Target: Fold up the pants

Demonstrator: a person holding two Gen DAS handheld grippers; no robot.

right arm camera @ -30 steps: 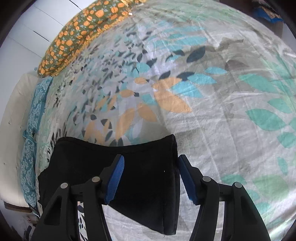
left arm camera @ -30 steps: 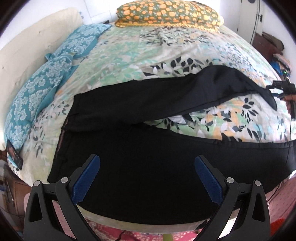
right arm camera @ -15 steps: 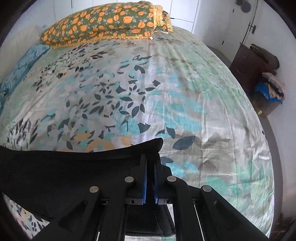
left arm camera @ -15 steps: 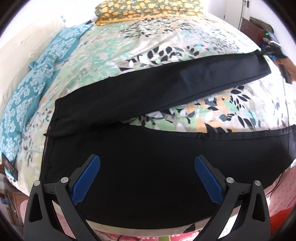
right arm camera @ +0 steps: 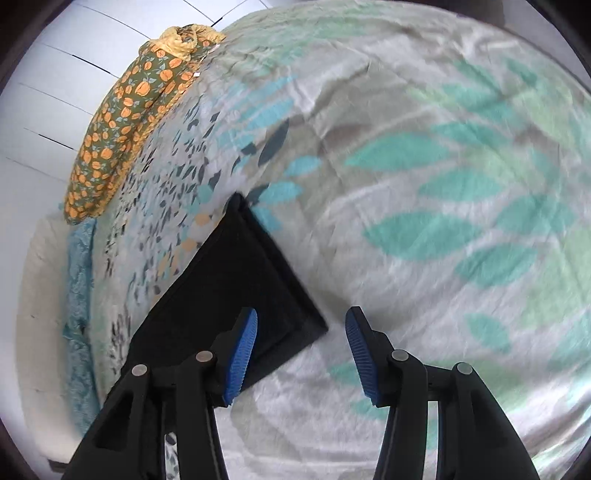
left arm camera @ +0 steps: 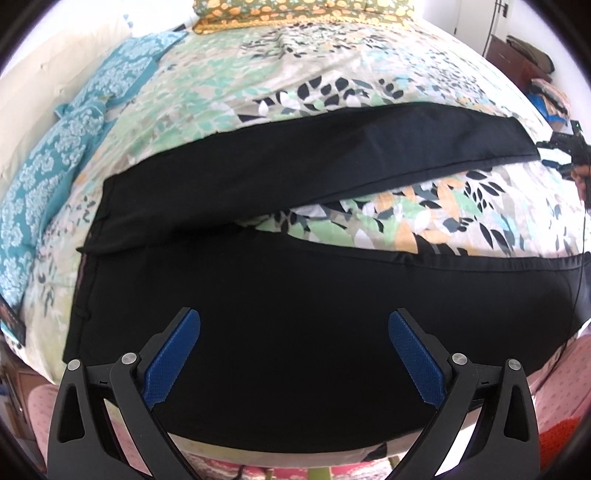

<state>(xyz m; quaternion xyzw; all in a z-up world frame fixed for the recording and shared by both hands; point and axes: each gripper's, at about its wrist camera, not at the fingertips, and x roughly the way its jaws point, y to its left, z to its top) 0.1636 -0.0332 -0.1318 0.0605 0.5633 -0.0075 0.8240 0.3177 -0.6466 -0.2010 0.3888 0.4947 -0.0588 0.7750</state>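
Note:
Black pants (left arm camera: 280, 317) lie spread on a floral bedsheet (left arm camera: 258, 81). The waist is at the left and the two legs run to the right. The far leg (left arm camera: 314, 162) lies flat and straight. My left gripper (left arm camera: 293, 350) is open and empty above the near leg, close to the bed's front edge. My right gripper (right arm camera: 301, 350) is open and empty just beyond the hem of the far leg (right arm camera: 236, 288); its left finger overlaps the hem corner. The right gripper also shows at the far right of the left wrist view (left arm camera: 565, 153).
An orange-flowered pillow (left arm camera: 295, 9) lies at the head of the bed, also seen in the right wrist view (right arm camera: 125, 122). Teal patterned pillows (left arm camera: 55, 162) lie along the left side. Dark furniture with clothes (left arm camera: 524, 55) stands beyond the right edge of the bed.
My right gripper was shut on the hem of the far leg half a second ago; it has opened and let it go. The far leg now lies flat. The left gripper stays open.

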